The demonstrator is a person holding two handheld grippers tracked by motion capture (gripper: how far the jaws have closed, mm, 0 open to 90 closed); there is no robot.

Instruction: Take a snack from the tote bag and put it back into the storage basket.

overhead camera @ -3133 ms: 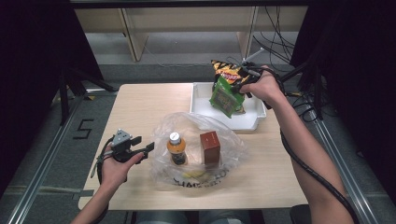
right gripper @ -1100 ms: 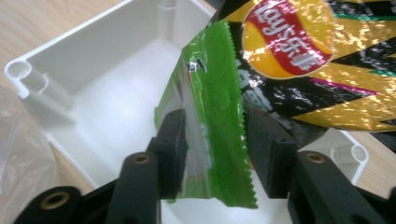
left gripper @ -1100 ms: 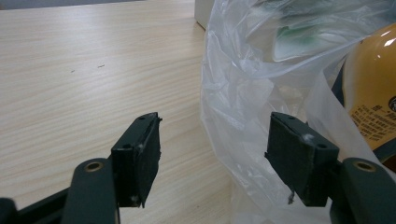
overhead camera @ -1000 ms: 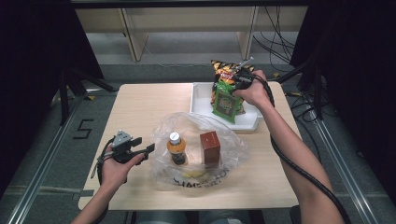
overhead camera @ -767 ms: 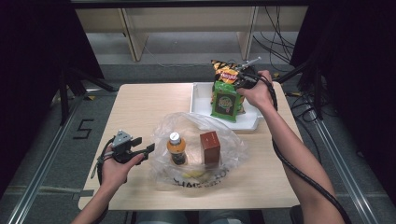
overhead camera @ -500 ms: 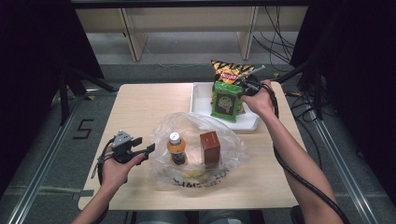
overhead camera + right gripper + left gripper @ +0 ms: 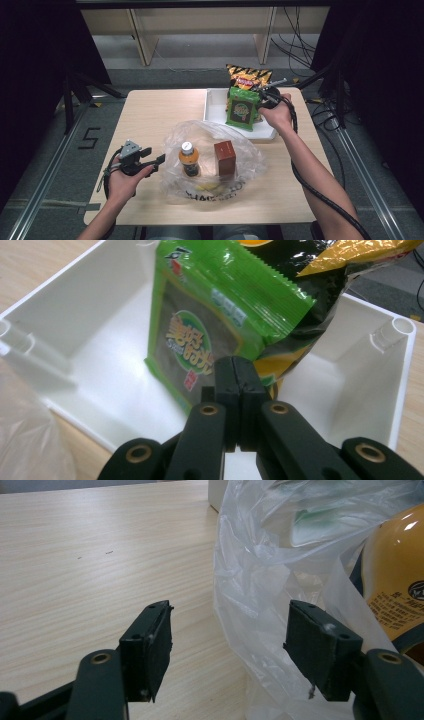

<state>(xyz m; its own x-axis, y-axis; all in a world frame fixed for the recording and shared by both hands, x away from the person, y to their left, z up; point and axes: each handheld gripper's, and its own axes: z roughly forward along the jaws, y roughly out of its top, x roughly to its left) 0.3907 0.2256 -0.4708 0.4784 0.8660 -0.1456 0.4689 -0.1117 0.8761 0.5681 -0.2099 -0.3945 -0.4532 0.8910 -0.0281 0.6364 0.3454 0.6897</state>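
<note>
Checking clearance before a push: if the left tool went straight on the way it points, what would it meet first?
Probably the clear plastic bag; the left tool stands open right at its edge, the orange bottle behind.

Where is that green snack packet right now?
The green snack packet stands in the white tray at the table's far right, pinched by the right gripper.

A light wooden table [image 7: 150, 115] stands on grey floor [image 7: 45, 150], wooden shelving [image 7: 200, 25] behind.

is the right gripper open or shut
Shut on the green packet: the right gripper has its jaws pressed together on its lower edge.
</note>
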